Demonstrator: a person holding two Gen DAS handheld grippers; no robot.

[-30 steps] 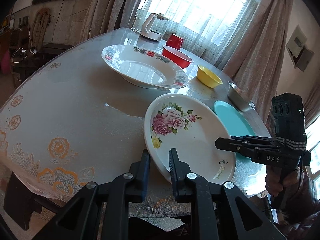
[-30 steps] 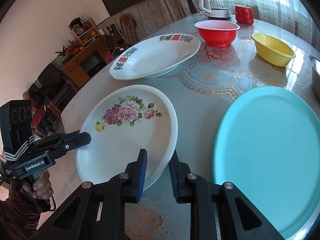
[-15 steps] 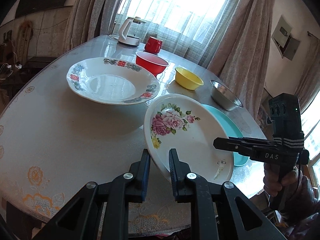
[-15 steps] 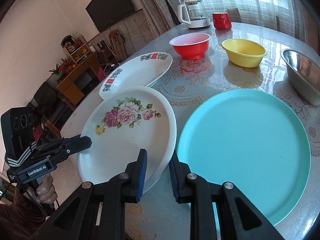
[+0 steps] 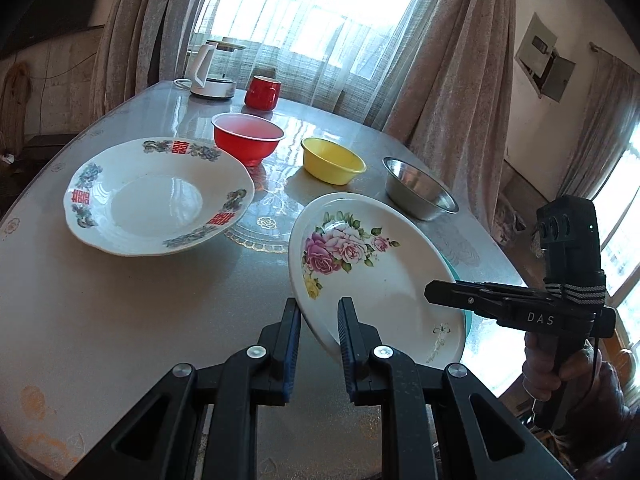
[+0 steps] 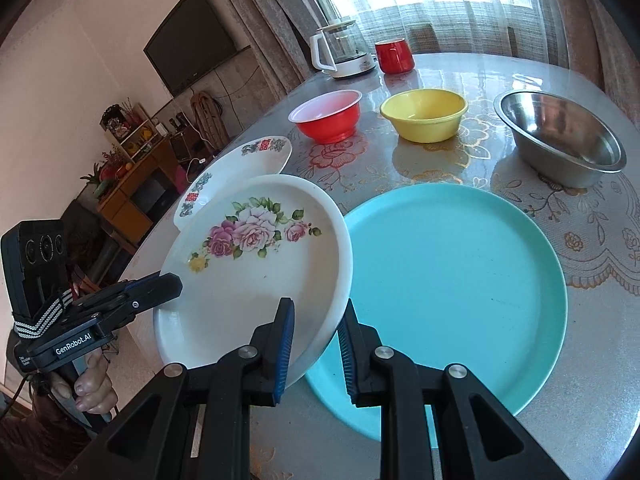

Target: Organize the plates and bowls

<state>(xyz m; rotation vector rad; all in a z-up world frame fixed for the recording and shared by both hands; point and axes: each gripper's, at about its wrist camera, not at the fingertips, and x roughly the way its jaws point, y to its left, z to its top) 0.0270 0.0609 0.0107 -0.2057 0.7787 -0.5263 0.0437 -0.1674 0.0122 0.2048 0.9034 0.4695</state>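
A white plate with pink roses (image 5: 372, 276) (image 6: 256, 264) hangs tilted above the table, held from both sides. My left gripper (image 5: 318, 316) is shut on its near-left rim, and my right gripper (image 6: 316, 316) is shut on its opposite rim. The rose plate's right edge overlaps a large turquoise plate (image 6: 452, 292) that lies flat on the table; in the left wrist view only a sliver of the turquoise plate (image 5: 464, 320) shows. A white plate with red characters (image 5: 156, 196) (image 6: 240, 168) lies to the left.
A red bowl (image 5: 248, 140), a yellow bowl (image 5: 332, 160) and a steel bowl (image 5: 420, 192) stand in a row behind the plates. A kettle (image 5: 210, 72) and a red mug (image 5: 262, 92) are at the far edge by the curtained window.
Both grippers have carried the rose plate up and to the right, so it now overlaps the turquoise plate. The plate has tilted a little more.
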